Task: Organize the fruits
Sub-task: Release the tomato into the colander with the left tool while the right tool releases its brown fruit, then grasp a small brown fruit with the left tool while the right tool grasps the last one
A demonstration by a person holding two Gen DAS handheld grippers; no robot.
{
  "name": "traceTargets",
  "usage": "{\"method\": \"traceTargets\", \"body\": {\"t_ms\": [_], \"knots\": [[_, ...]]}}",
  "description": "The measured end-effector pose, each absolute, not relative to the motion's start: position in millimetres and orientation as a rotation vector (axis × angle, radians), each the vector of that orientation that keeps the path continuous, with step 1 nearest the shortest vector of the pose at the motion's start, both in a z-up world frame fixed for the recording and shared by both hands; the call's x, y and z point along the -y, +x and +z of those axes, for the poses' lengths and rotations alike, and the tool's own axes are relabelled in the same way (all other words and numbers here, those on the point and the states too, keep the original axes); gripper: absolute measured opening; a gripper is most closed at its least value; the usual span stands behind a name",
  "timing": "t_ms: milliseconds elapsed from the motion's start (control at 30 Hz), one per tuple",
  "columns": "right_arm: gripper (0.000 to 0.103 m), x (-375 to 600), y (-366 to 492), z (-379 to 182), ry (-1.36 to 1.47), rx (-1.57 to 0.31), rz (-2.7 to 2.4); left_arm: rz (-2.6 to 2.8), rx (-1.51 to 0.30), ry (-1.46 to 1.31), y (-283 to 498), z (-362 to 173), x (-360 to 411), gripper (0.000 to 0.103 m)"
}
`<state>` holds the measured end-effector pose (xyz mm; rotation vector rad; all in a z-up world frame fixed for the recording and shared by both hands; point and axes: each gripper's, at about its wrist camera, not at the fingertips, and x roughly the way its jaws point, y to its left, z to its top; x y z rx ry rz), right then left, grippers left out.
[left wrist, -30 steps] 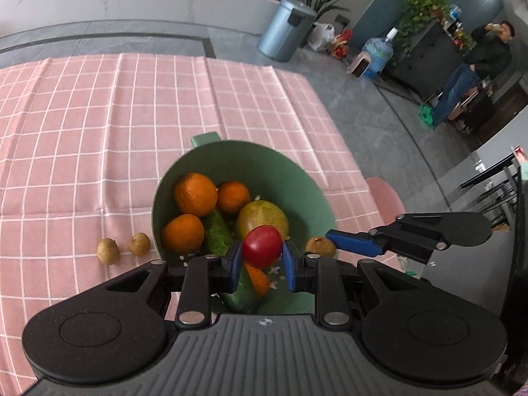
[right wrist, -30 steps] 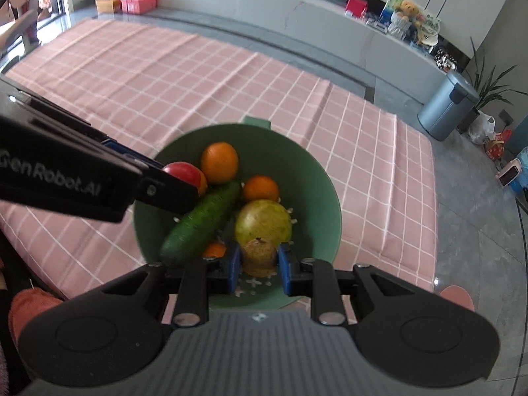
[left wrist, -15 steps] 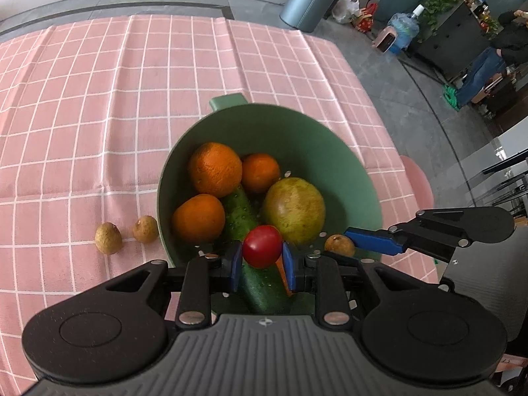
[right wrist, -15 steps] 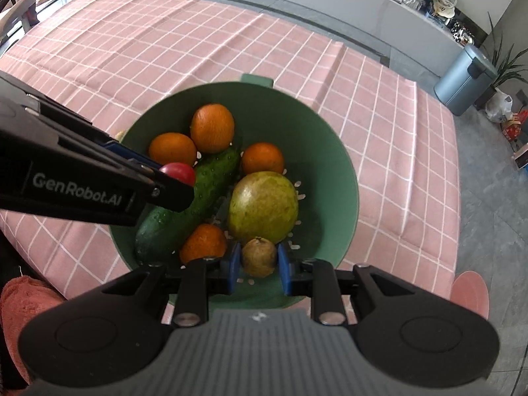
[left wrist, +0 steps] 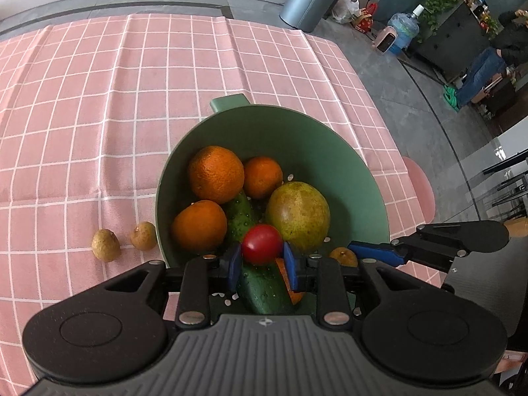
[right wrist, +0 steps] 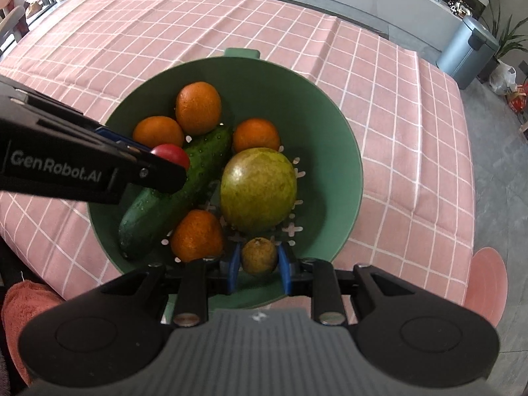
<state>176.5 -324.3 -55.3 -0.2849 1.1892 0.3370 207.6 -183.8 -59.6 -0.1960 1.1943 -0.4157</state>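
Both claws have come lower over the green bowl (right wrist: 343,151) than a second ago; its contents fill more of each view. My left claw (left wrist: 262,262) is closed on the red tomato (left wrist: 261,244), held above the cucumber (right wrist: 175,188). My right claw (right wrist: 259,269) is closed on a small brown fruit (right wrist: 259,256), just inside the bowl's near rim, beside the big green fruit (right wrist: 258,189). Neither released yet. Four oranges already in the bowl. Two more small brown fruits (left wrist: 123,239) lie on the pink checked desk (left wrist: 99,115) just outside the bowl's left wall. Judgement: drop-off imminent; those two remain afterwards.
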Motion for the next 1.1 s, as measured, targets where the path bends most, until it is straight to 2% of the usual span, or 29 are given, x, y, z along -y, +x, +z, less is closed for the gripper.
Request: {"method": "traceTargets", "body": {"t_ms": [167,200,267,600,733,1100], "knots": [[0.023,325,174,-45,-0.277,-1.171,0.327,-0.425,-1.179,-0.200,204,-53,179,0.045],[0.029,324,173,-42,-0.274,-1.164,0.326,-0.431,-1.173,-0.200,204,-50,178,0.045],[0.033,322,170,-35,-0.276,-1.146,0.323,-0.436,-1.158,-0.195,202,-43,174,0.045],[0.037,292,149,4,-0.243,-1.017,0.326,-0.399,-1.041,-0.169,183,-6,134,0.045],[0.038,271,136,15,-0.186,-0.941,0.327,-0.421,-0.949,-0.059,167,7,116,0.045],[0.039,210,97,0,-0.034,-0.781,0.342,-0.404,-0.843,0.050,132,-1,63,0.045]]}}
